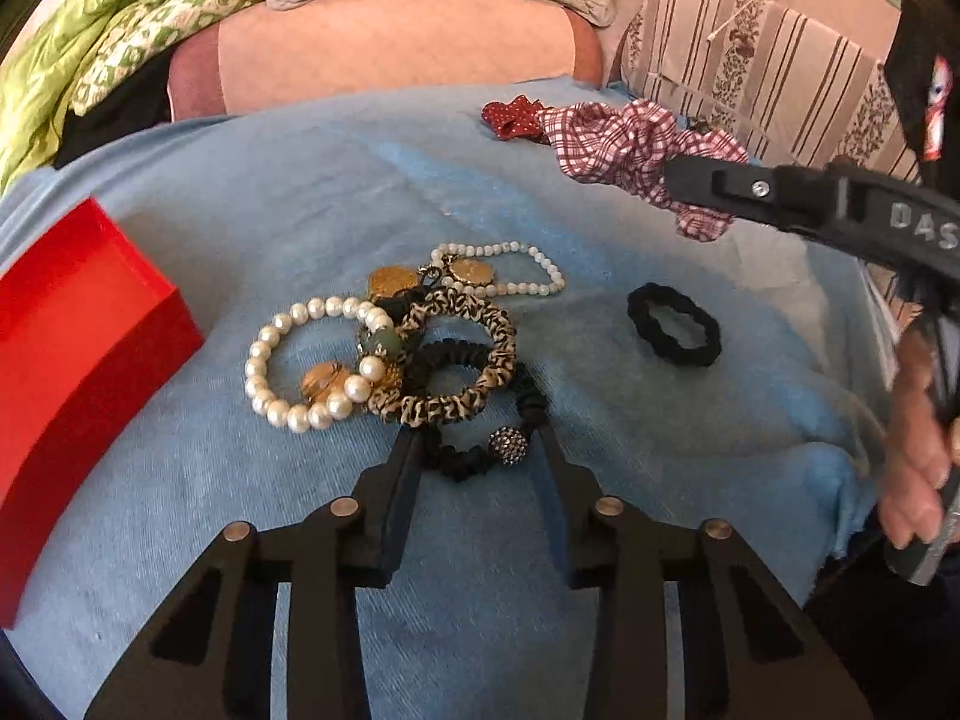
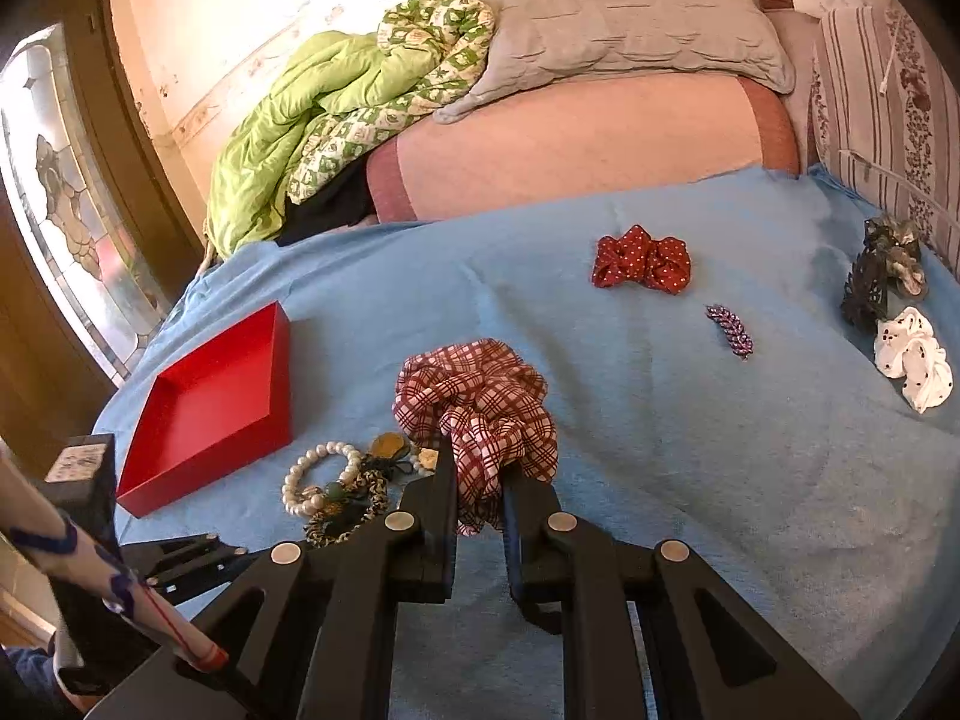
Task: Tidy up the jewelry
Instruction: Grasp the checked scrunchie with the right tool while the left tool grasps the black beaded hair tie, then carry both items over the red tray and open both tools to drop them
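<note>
Pinching a fold of the red-and-white plaid scrunchie (image 2: 477,405), the right gripper (image 2: 480,468) has its fingers pressed together on the fabric, most of the scrunchie bunched just ahead of its tips above the blue blanket (image 2: 690,450) on the bed. To its left lies the tangled jewelry pile (image 1: 390,348), and the left gripper (image 1: 480,438) stands over the pile's near edge, its jaws part-way spread on either side of a black corded bracelet with a sparkly bead (image 1: 507,445); whether the pads already press on it I cannot tell. Just beyond those tips sit an animal-print ring (image 1: 462,354) and a pearl bracelet (image 1: 300,360), overlapping each other and the cord. Further left of that gripper is the red tray (image 2: 210,408), and to its right a black hair tie (image 1: 673,324) lies apart. The likely trouble is the tangle: lifting the black cord could drag the animal-print ring or pearls along and drop them short of the tray. The thin pinch on the scrunchie could also slip. The only readable writing is "DAS" on the right gripper's body (image 1: 924,227), cut off at the frame edge.
</note>
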A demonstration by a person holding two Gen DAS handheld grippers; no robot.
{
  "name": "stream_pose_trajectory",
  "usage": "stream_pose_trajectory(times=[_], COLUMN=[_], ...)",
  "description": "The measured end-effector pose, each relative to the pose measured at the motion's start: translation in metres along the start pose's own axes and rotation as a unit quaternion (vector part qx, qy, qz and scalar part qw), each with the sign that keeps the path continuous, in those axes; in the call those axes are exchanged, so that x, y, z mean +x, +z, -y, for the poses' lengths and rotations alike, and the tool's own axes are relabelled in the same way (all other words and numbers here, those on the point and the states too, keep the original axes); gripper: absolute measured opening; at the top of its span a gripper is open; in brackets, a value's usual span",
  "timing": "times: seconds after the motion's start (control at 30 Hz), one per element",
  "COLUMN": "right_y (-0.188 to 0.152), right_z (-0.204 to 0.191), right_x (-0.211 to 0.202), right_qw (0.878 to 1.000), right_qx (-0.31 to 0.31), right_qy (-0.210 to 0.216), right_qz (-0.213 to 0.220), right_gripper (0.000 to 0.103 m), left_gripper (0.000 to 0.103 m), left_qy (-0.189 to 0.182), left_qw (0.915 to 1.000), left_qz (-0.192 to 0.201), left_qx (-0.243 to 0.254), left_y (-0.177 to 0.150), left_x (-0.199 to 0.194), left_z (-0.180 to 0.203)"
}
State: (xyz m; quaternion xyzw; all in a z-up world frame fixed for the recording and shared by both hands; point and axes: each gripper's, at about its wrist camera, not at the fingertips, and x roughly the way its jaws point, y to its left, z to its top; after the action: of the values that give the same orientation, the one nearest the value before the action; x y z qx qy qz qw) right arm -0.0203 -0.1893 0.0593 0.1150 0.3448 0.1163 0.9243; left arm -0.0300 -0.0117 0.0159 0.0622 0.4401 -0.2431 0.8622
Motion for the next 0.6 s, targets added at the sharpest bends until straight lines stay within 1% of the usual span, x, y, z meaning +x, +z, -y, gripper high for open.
stream_pose_trajectory(times=[0.1,0.17,0.2,0.23,0.27,0.3,0.37,0.5,0.6], right_y=[-0.001,-0.001,-0.001,-0.001,-0.001,0.000,0.000,0.000,0.001], right_z=[-0.001,-0.002,-0.003,-0.003,-0.003,-0.003,-0.004,-0.004,-0.003], right_x=[0.000,-0.001,-0.001,-0.002,-0.002,-0.004,-0.005,-0.010,-0.014], right_qw=[1.000,1.000,1.000,1.000,1.000,1.000,1.000,1.000,1.000], right_qx=[-0.004,-0.006,-0.007,-0.007,-0.007,-0.006,-0.006,-0.006,-0.001], right_qy=[0.000,0.000,0.000,0.000,0.000,0.000,0.000,-0.003,-0.002], right_qz=[0.000,0.000,0.000,0.000,0.001,0.003,0.006,0.012,0.016], right_gripper=[0.013,0.013,0.013,0.013,0.013,0.013,0.013,0.013,0.013], left_gripper=[0.036,0.036,0.034,0.024,0.019,0.018,0.018,0.018,0.018], left_qy=[0.012,0.013,0.014,0.015,0.016,0.016,0.005,-0.009,-0.024], left_qw=[0.9999,0.9998,0.9997,0.9997,0.9996,0.9996,0.9997,0.9992,0.9987], left_qz=[0.006,0.010,0.015,0.019,0.020,0.022,0.025,0.036,0.042], left_qx=[0.004,0.011,0.011,0.009,0.008,0.007,0.004,0.017,0.014], left_y=[0.003,0.002,0.003,0.003,0.003,0.003,0.002,-0.003,-0.009], left_x=[0.002,0.003,0.003,0.002,0.002,0.001,-0.003,-0.016,-0.028], left_z=[0.004,0.005,0.004,0.003,0.002,0.001,0.001,0.011,0.017])
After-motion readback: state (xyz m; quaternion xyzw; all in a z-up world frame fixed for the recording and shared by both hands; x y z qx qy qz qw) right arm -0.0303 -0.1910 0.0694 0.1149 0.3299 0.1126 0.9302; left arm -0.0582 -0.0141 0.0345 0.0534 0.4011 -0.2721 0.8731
